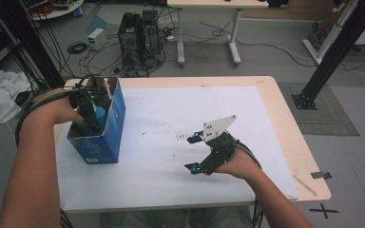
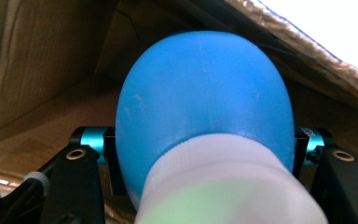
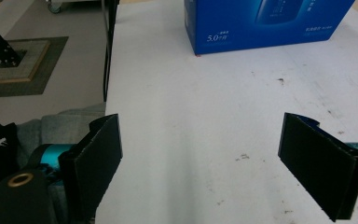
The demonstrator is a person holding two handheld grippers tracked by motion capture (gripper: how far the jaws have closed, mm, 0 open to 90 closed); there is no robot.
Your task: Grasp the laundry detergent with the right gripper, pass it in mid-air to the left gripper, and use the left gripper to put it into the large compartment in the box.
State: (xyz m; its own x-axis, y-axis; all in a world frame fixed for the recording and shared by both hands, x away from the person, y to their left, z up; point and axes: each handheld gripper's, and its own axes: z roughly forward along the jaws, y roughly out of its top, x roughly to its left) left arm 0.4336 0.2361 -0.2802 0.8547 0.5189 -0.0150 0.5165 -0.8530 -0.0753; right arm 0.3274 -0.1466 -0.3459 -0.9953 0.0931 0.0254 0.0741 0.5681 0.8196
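Centrally, bottle: we see a blue bottle (image 2: 200, 93) with a white cap, its rounded body pointing away from the left gripper's camera and the cap nearest the lens. It sits inside the box, between brown cardboard walls.
Bottle from above: we make out a patch of its blue (image 1: 98, 114) in the box's open top.
Left gripper: we see the left gripper (image 1: 89, 111) reaching down into the box, its two black jaws pressed against opposite sides of the bottle, clamped on it.
Box: we see a blue carton (image 1: 111, 128) with a brown inside, standing open-topped at the table's left side; white print shows on its blue face (image 3: 265, 23).
Right gripper: we see the right gripper (image 1: 197, 152) low over the middle of the table, well apart from the box, its jaws spread wide with nothing between them but bare tabletop.
Table: we see a white sheet (image 1: 171, 118) with small dark smudges covering a light wooden table.
Surroundings: we see a grey floor with cables and computer towers (image 1: 140, 33) beyond the table.
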